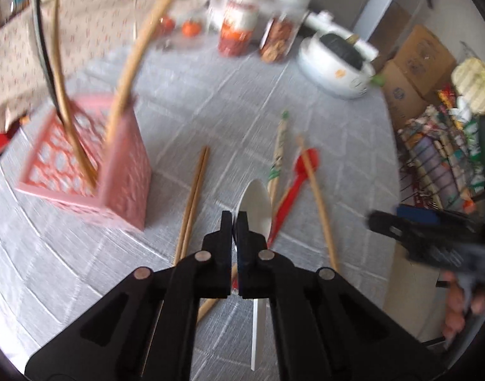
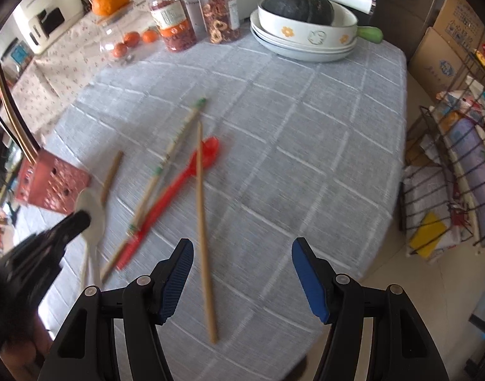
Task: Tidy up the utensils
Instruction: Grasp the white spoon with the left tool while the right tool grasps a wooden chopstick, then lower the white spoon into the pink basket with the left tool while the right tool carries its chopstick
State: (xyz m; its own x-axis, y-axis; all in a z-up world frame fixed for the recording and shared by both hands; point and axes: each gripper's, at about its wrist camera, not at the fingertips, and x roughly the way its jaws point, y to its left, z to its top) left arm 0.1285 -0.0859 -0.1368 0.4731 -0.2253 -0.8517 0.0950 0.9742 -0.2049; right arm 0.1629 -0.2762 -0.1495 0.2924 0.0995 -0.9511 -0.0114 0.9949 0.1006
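At far left, a pink basket point(image 1: 83, 171) is seen on the grey checked surface point(image 1: 210, 111), with long chopsticks point(image 1: 121, 95) standing in it. Just right of it, a wooden pair point(image 1: 191, 203) lies flat. In the middle, the left claw point(image 1: 234, 222) is pressed together on a white spoon point(image 1: 256, 203), pinched near the base of its bowl and apparently lifted clear of the cloth, though blur makes that uncertain. The spoon is judged light, stiff and smooth, so it may swivel in the grip; the neck seems the steadier place to hold. Further right, a wrapped pair point(image 1: 278, 152), a red spoon point(image 1: 301, 177) and a loose chopstick point(image 1: 318, 203) lie crossed together. These are thin and low, likely best taken mid-length. At right, the right claw point(image 2: 242, 273) is spread wide and empty, above the loose chopstick's near end.
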